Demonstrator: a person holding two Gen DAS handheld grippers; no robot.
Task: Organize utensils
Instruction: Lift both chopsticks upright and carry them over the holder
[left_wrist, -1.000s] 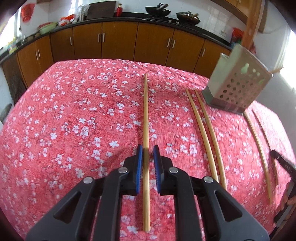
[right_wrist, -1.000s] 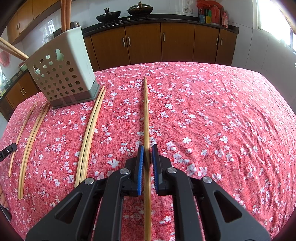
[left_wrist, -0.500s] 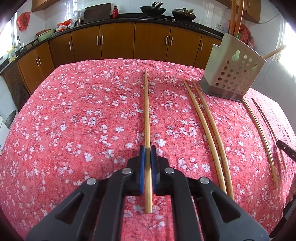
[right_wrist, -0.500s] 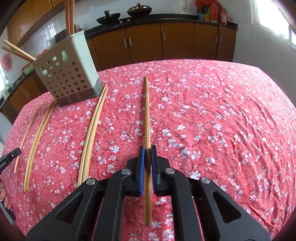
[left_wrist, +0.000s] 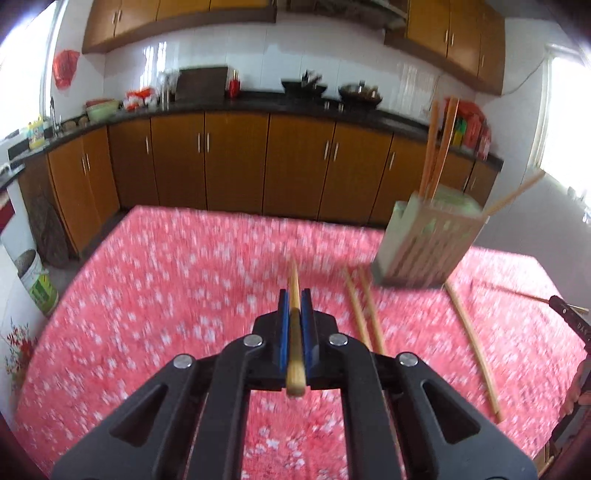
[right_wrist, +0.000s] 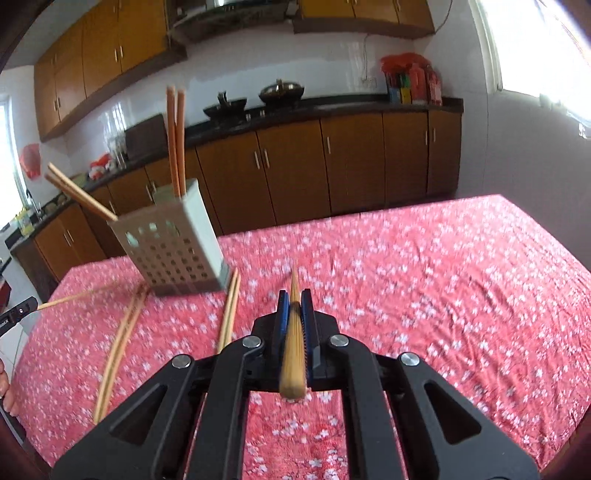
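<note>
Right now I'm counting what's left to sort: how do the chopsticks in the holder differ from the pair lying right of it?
In the right wrist view, the reddish-orange chopsticks stand upright inside the holder; the pale pair lies flat on the cloth beside the holder's base. The standing ones look darker, the lying ones bamboo-yellow. Both are long, thin and paired.

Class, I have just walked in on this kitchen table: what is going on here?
A person holds a gripper in each hand. The left gripper and the right gripper are each shut on a chopstick, lifted off the red floral cloth. More chopsticks lie beside the perforated holder, which already contains several.
</note>
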